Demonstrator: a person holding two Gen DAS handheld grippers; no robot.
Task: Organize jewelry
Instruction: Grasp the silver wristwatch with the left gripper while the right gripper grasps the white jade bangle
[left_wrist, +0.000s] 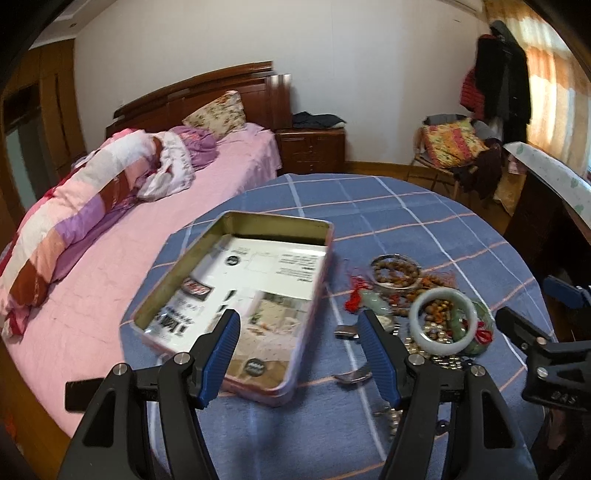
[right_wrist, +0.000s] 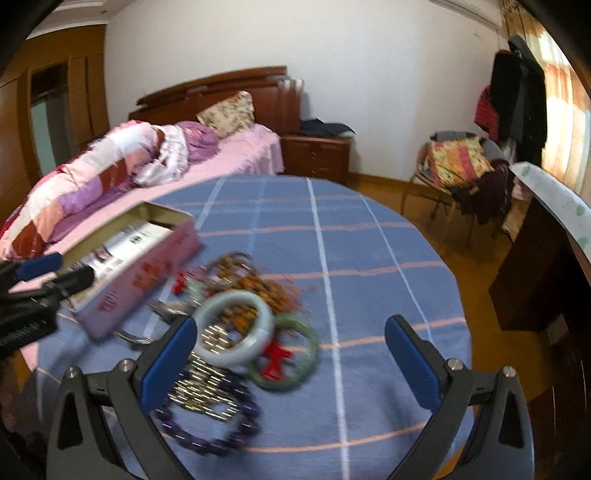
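An open pink tin lined with a printed sheet lies on the blue checked tablecloth. My left gripper hangs open over the tin's near right corner, its pads pressing on nothing. Right of the tin is a jewelry heap: a white bangle, a green bangle, brown beads and a red tassel. My right gripper stands wide open just above the heap. Its left finger is next to the white bangle, with the green bangle and purple beads below. The tin is at the left.
A bed with a pink sheet and a rolled quilt runs along the table's left side. Behind stand a wooden nightstand and a chair with a bright cushion. A dark cabinet stands close on the right.
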